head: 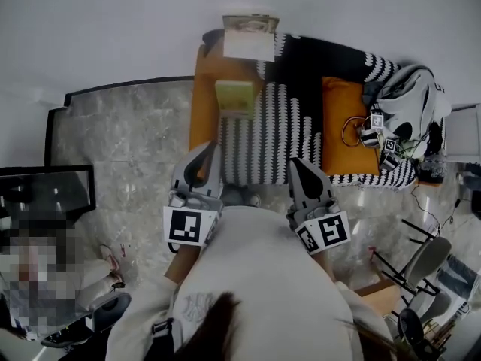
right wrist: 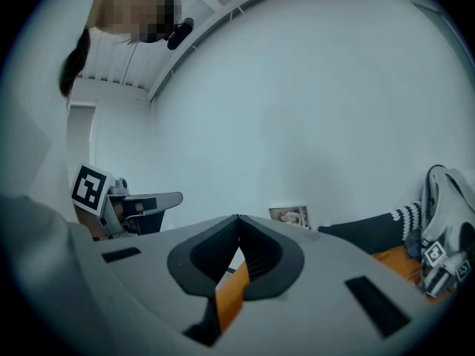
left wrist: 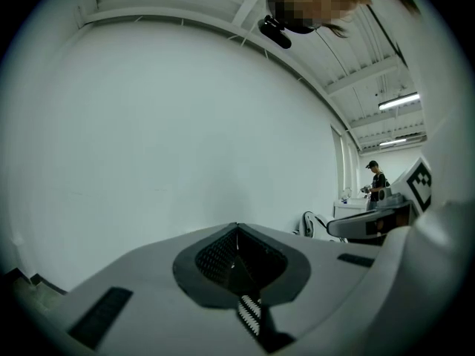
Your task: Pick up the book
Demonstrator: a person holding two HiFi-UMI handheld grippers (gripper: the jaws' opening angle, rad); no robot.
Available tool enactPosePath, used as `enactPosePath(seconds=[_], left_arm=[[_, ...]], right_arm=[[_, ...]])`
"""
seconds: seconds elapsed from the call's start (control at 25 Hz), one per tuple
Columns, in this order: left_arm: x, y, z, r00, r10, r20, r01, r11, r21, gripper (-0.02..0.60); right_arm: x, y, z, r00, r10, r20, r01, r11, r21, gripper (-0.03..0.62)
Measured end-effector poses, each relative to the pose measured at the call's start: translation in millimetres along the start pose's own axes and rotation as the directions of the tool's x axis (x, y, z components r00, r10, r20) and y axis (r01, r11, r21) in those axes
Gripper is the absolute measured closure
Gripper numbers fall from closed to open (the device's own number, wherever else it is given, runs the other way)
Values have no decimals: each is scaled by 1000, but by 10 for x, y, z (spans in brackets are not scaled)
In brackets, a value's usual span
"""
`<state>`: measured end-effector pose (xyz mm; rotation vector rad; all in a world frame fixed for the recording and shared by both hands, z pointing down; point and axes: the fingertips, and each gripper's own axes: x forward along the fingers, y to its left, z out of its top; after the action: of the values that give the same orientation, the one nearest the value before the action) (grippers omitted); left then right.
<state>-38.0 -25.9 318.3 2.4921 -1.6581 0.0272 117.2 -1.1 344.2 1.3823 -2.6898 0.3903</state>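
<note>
The flat yellow-green book (head: 235,98) lies on the orange upholstered couch (head: 204,89), at the left edge of the black-and-white striped blanket (head: 278,126) draped over that couch. At the couch's near edge, the left gripper (head: 210,150) and right gripper (head: 300,165) each have their jaws pressed together on nothing, apart from the book.

Book (head: 235,98): ahead of your left gripper (head: 204,153), on the sofa (head: 203,107).
Cushion (head: 348,126): right of it, on the blanket (head: 278,138).
</note>
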Motion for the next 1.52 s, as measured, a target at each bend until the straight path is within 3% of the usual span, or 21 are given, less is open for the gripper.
enactPosePath(seconds=[0.32,0.72,1.16,1.52], left_arm=[[546,654,-36,998,-44,-36,44,999,13,572],[767,806,-172,992,-82,-94,80,997,-19,572],[797,843,-34,999,-4,-53,3,1000,-16,572],[992,778,47,1000,-3,-21,3,1000,3,572]], right_arm=[[679,-89,144,998,-63,-11,64,998,23,579],[864,-130,83,994,-94,-62,97,994,47,579],[1088,-226,266,999,-6,-40,7,1000,15,579],[1186,-398,378,999,32,-19,-32,999,-10,579]])
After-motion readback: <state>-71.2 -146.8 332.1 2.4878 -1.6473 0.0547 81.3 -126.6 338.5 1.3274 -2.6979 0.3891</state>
